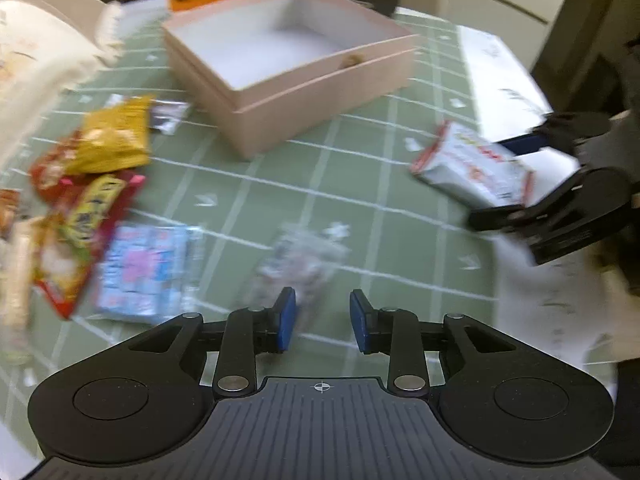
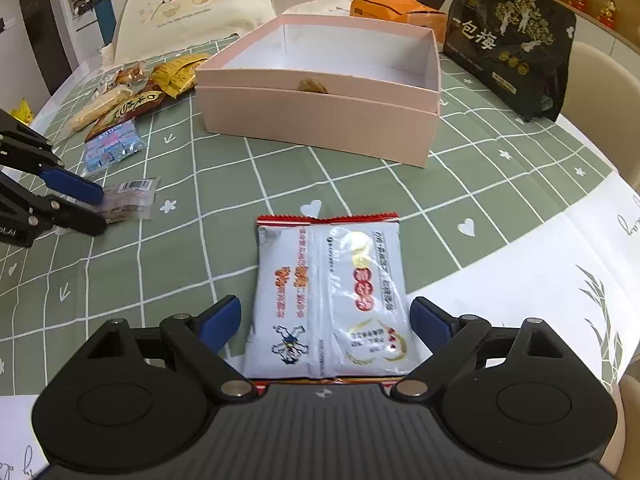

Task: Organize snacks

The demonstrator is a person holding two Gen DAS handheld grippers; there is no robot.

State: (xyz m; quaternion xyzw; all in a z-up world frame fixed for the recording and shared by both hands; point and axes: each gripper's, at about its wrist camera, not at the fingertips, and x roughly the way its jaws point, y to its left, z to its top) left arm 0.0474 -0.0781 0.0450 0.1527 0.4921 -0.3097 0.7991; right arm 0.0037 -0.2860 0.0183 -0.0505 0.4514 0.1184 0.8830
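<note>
An open pink box (image 1: pixel 280 76) stands on the green checked tablecloth; it also shows in the right wrist view (image 2: pixel 320 116), with one small brown snack (image 2: pixel 313 86) inside. My right gripper (image 2: pixel 326 322) is open, its pads on either side of a white and red snack packet (image 2: pixel 328 300) without touching it. That packet (image 1: pixel 474 164) lies between the right gripper's fingers (image 1: pixel 520 142) in the left wrist view. My left gripper (image 1: pixel 323 320) is open over a clear wrapped snack (image 1: pixel 298 258), which also shows in the right wrist view (image 2: pixel 128 200).
A pile of snack packets lies left of the box: yellow (image 1: pixel 112 136), red (image 1: pixel 84 216) and blue-pink (image 1: pixel 140 272). An orange bag (image 2: pixel 400 12) and a black bag (image 2: pixel 508 44) stand behind the box. A cream cartoon bag (image 2: pixel 192 4) sits at the far left.
</note>
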